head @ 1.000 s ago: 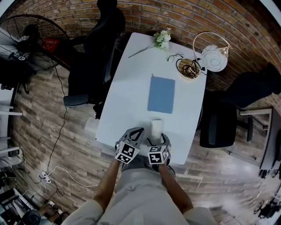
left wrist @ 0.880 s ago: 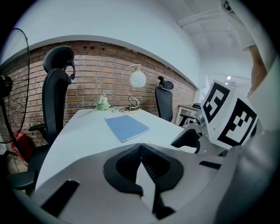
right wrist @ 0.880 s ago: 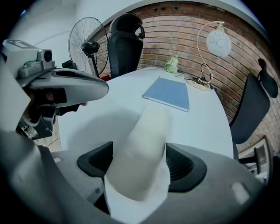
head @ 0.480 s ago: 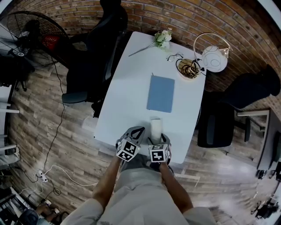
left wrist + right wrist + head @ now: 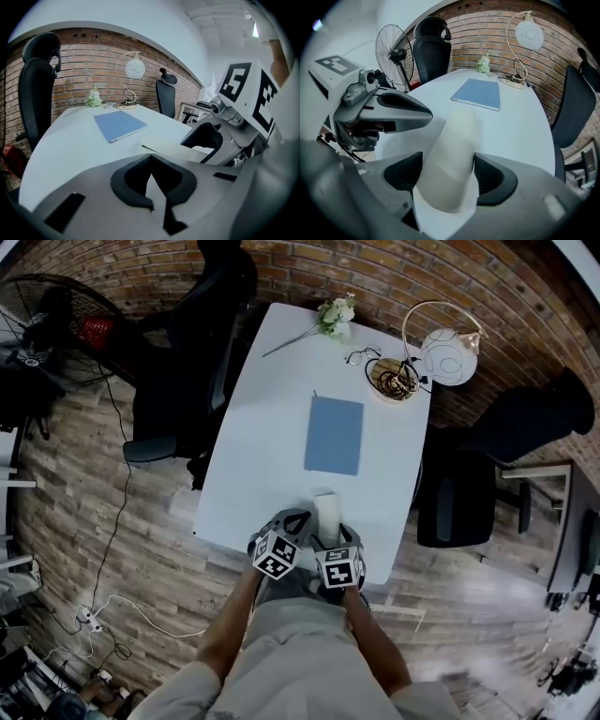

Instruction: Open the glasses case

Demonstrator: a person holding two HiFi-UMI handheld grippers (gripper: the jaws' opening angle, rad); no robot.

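Tabletop (image 5: 272,437): glasses case (image 5: 452,140) in right gripper (image 5: 449,180)

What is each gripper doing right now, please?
Left gripper: shut, empty.
Right gripper: shut on the case.

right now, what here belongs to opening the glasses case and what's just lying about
In the job: glasses case, clamped in the right gripper; left gripper, shut and empty.
Lying about: blue notebook, flowers, lamp, round tray.
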